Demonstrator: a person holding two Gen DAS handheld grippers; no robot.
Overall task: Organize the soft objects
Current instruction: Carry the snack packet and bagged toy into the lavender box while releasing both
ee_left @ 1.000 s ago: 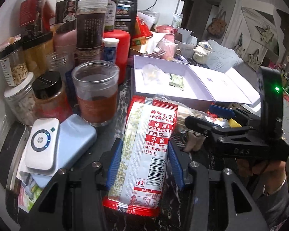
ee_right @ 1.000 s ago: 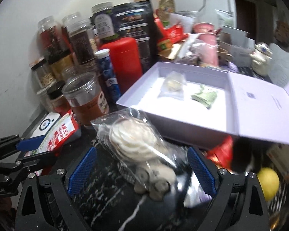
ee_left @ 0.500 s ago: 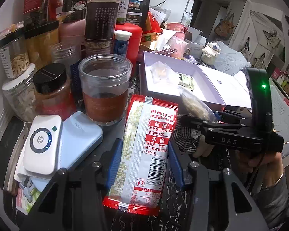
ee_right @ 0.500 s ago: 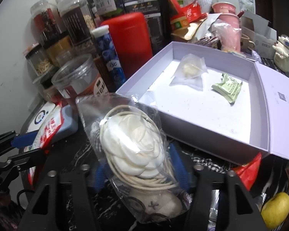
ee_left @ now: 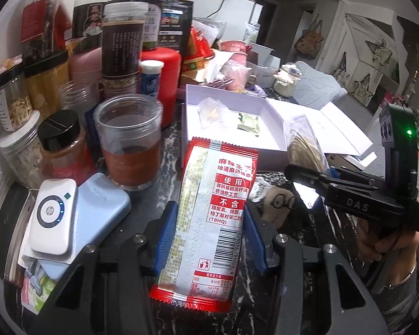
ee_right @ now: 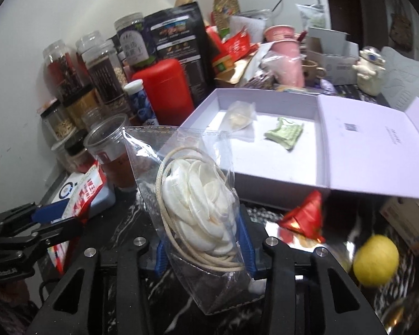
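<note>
Gripping the red snack packet (ee_left: 209, 217) upright, the left claw (ee_left: 206, 240) waits above the desk (ee_left: 170, 156) while the right claw (ee_right: 202, 241), its jaws just closed on the clear bag (ee_right: 192, 195), holds it near the open box (ee_right: 268, 173), presumably for packing.

The right claw (ee_right: 202, 244) has just been closing and now pinches the clear bag (ee_right: 192, 203), which seems lifted off the worktop (ee_right: 131, 217) toward the box (ee_right: 265, 178).

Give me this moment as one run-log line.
left gripper: shut on red snack packet | right gripper: jaws just closed on clear bag | white box: open, two small packets inside
</note>
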